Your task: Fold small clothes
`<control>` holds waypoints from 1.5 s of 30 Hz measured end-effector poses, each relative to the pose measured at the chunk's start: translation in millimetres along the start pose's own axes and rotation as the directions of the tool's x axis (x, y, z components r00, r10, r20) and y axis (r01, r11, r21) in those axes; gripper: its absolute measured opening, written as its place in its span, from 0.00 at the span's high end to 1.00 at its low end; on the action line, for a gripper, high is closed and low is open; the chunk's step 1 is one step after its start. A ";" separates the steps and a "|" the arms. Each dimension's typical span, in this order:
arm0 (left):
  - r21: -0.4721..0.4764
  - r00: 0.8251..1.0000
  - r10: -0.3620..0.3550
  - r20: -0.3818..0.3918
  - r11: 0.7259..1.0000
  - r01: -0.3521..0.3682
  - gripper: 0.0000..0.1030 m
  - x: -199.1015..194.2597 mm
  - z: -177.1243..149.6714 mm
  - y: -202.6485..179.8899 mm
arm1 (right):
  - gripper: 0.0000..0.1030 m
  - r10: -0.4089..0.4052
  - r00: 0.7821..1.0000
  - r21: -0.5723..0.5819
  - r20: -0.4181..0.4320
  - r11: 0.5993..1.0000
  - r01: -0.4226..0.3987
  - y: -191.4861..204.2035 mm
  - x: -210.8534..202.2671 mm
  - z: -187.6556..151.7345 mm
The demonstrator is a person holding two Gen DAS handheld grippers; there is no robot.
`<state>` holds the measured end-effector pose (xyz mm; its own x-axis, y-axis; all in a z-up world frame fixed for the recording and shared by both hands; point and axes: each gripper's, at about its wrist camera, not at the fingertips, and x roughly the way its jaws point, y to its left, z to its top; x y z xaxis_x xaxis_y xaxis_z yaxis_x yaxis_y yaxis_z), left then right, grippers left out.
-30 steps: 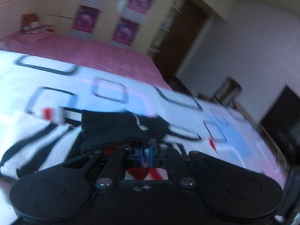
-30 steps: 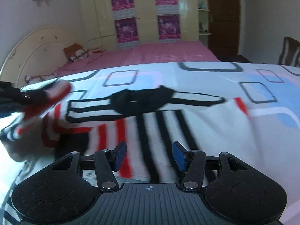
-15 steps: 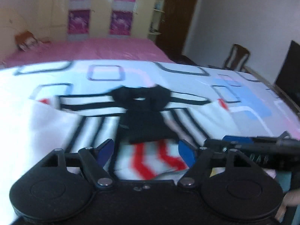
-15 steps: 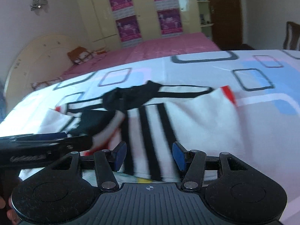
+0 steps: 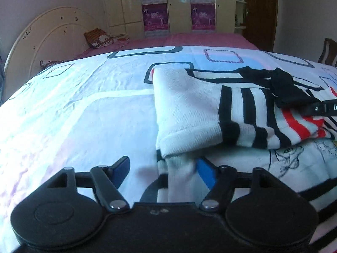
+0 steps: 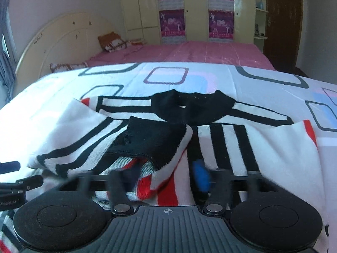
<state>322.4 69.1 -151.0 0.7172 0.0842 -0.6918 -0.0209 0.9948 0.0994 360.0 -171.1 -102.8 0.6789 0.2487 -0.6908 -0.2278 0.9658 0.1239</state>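
Left tool (image 5: 163,171) held low with both fingers spread apart; right tool (image 6: 164,177) likewise spread, motion-blurred.

1. In the right wrist view, the right claw (image 6: 166,177) is smeared by motion blur, so its finger gap and whether it touches the sweater (image 6: 263,147) cannot be told.
2. In the left wrist view, the sweater (image 5: 189,109) runs off the right edge, hiding its far side.
3. The claw body covers the sweater's near hem in both views.
4. The wardrobe posters (image 6: 171,23) are too small to read.
5. Only a sliver of the chair (image 5: 329,51) shows at the right edge.
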 end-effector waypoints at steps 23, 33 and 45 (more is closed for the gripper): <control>-0.025 0.991 -0.124 -0.047 0.992 0.123 0.67 5.8 10.1 15.3 | 0.62 -0.080 0.997 0.261 -0.012 0.962 0.080 -95.0 -38.6 -20.3; -0.099 0.988 -0.156 0.021 0.983 0.157 0.27 -24.3 33.8 25.4 | 0.51 -0.050 0.998 0.355 -0.024 0.933 0.055 -118.2 -32.2 -20.8; -0.273 0.984 -0.170 -0.056 0.950 0.148 0.53 88.5 78.8 25.5 | 0.80 -0.071 0.996 0.225 0.055 0.973 0.057 -98.2 -37.0 -8.5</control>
<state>440.2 97.5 -153.4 0.6701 -0.0828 -0.7376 -0.1037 0.9736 -0.2035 351.3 -275.8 -95.5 0.7307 0.1827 -0.6578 -0.0252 0.9701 0.2414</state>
